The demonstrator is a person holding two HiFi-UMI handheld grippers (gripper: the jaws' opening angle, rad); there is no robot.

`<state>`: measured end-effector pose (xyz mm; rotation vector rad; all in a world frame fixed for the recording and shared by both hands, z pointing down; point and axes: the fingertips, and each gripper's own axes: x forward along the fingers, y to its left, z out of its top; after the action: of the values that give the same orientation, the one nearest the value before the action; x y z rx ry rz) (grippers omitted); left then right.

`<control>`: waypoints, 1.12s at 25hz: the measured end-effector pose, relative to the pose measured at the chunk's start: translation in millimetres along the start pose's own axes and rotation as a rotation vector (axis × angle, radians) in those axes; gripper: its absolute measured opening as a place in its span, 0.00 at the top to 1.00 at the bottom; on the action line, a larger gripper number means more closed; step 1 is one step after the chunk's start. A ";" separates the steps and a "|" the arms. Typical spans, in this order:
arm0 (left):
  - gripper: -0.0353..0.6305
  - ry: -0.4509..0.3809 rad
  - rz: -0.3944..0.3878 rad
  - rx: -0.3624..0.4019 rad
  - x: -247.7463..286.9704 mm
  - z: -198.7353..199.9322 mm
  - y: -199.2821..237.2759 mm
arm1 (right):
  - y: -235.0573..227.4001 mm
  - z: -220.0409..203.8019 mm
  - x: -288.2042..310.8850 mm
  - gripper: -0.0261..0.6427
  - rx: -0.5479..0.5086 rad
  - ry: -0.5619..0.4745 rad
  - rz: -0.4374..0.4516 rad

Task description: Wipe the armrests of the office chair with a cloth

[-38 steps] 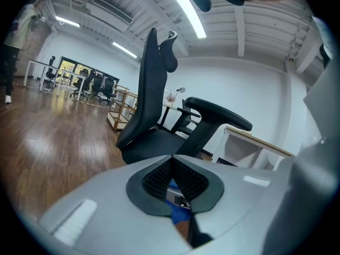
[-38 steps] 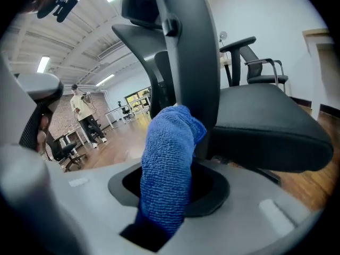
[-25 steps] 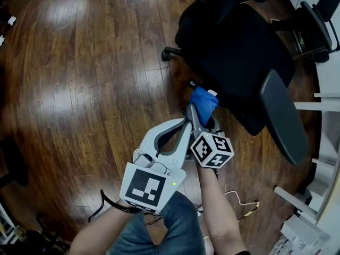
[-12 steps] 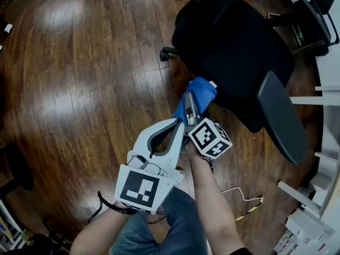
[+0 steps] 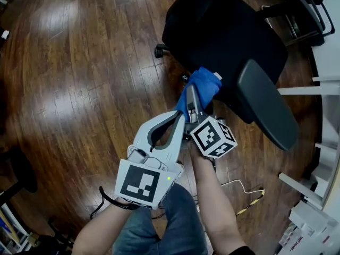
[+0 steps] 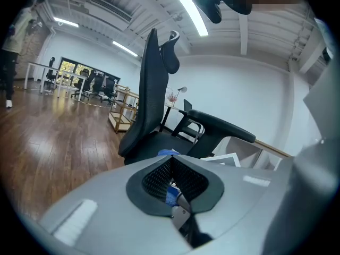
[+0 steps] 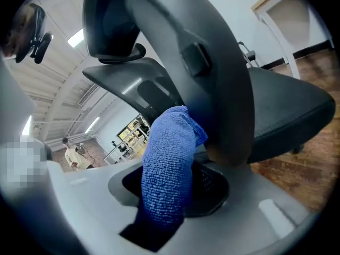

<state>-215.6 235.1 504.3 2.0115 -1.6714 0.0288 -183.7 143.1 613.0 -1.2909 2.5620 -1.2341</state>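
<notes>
A black office chair (image 5: 228,36) stands at the upper right, its near dark grey armrest (image 5: 265,102) reaching toward me. My right gripper (image 5: 192,97) is shut on a blue cloth (image 5: 201,85) that rests against the chair's edge beside that armrest. In the right gripper view the cloth (image 7: 167,163) rises from between the jaws and presses on the curved armrest support (image 7: 212,62), under the armrest pad (image 7: 133,84). My left gripper (image 5: 179,117) sits close behind and to the left, its jaws shut with nothing in them. The left gripper view shows the chair's back (image 6: 151,94) and armrest (image 6: 223,126).
Wooden floor (image 5: 79,89) spreads to the left. A chair caster (image 5: 158,50) pokes out at the seat's left. White furniture legs (image 5: 319,94) and a second chair (image 5: 313,9) crowd the right side. A cable (image 5: 241,187) lies by my legs.
My right gripper has carried the blue cloth up and slightly left along the chair, and the left gripper has followed. The chair now lies higher and further left in the view.
</notes>
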 end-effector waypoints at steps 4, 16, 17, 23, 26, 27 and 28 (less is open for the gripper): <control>0.94 -0.016 -0.008 -0.004 -4.7 9.9 -10.1 | 11.9 18.9 -13.2 0.75 -0.017 -0.027 0.028; 0.94 -0.027 0.014 0.026 -18.5 10.4 -23.6 | 47.6 35.7 -43.6 0.75 -0.137 -0.048 0.131; 0.94 -0.025 0.013 0.029 -18.7 9.2 -25.1 | 47.0 28.8 -46.6 0.75 -0.136 -0.036 0.136; 0.94 -0.006 -0.017 0.067 -2.6 2.3 -46.7 | 6.3 -28.1 -67.6 0.75 -0.171 0.084 0.084; 0.94 0.015 -0.038 0.102 12.4 -6.9 -63.4 | -27.6 -50.2 -79.1 0.75 -0.116 0.109 0.030; 0.94 0.025 -0.046 0.117 18.2 -10.0 -68.9 | -38.9 -54.2 -82.2 0.75 -0.095 0.107 0.013; 0.94 0.036 -0.052 0.130 23.9 -13.3 -74.2 | -50.1 -56.8 -84.8 0.75 -0.075 0.103 -0.004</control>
<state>-137.4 226.4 496.2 2.1360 -1.6324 0.1581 -113.8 220.3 658.5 -1.2790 2.7028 -1.2477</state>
